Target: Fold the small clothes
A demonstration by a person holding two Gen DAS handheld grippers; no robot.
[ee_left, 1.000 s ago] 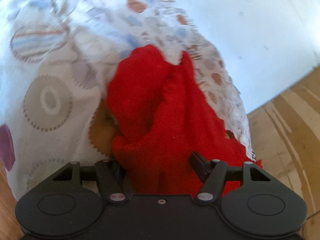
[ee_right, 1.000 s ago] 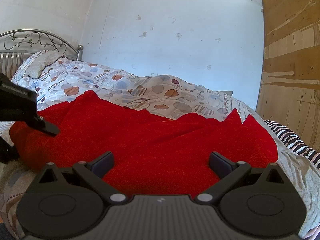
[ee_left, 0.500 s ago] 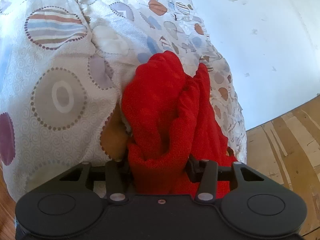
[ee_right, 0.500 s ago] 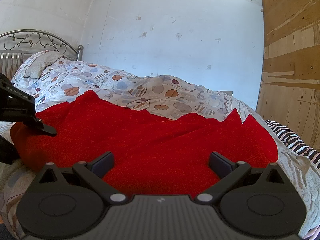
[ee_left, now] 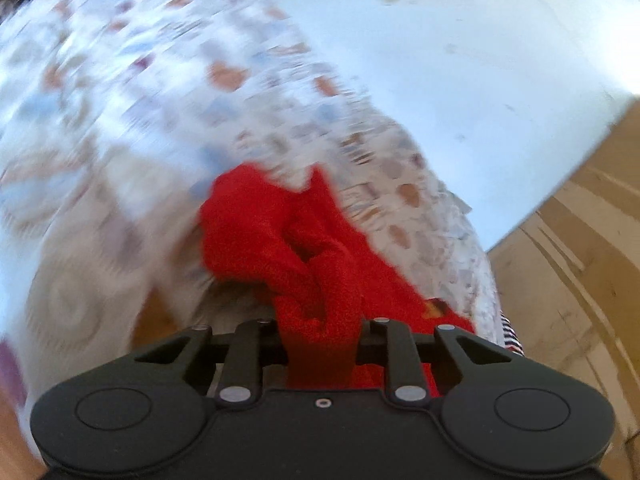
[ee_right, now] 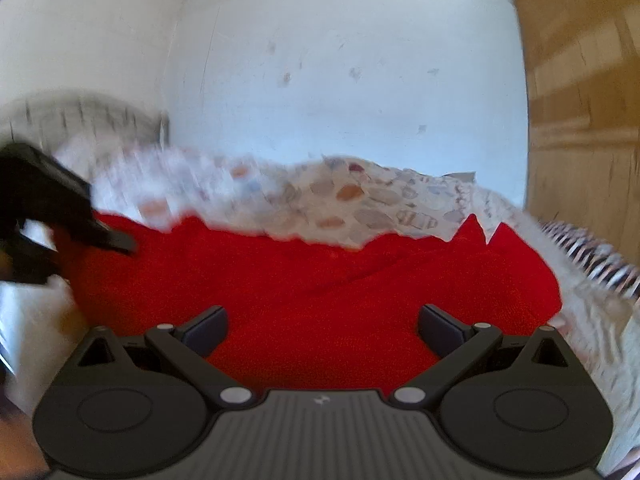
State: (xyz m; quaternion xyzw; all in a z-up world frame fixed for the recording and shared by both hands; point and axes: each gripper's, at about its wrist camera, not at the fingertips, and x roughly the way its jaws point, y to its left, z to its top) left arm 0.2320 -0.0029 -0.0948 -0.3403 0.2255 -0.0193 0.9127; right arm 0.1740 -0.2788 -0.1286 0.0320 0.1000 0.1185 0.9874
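A red fleece garment [ee_right: 320, 280] lies spread across the patterned bedspread [ee_right: 340, 192]. In the left wrist view one end of the garment [ee_left: 280, 232] is bunched up and raised off the bed. My left gripper [ee_left: 320, 332] pinches that bunch, its jaws still closing with the cloth pressed between them. The same gripper shows as a dark shape [ee_right: 60, 220] at the garment's left end in the right wrist view. My right gripper [ee_right: 322, 316] hangs open over the garment's near edge, its fingers wide apart. Both views are motion-blurred.
The bedspread [ee_left: 120, 160] covers the bed up to a white wall. A wooden panel [ee_right: 580, 100] stands at the right. A black-and-white striped cloth [ee_right: 592, 256] lies beyond the garment's right end. A metal headboard [ee_right: 80, 116] is at the far left.
My left gripper's fingers have drawn together on the red cloth and risen, pulling that end up into a bunch. My right gripper has stayed open and shifted slightly.
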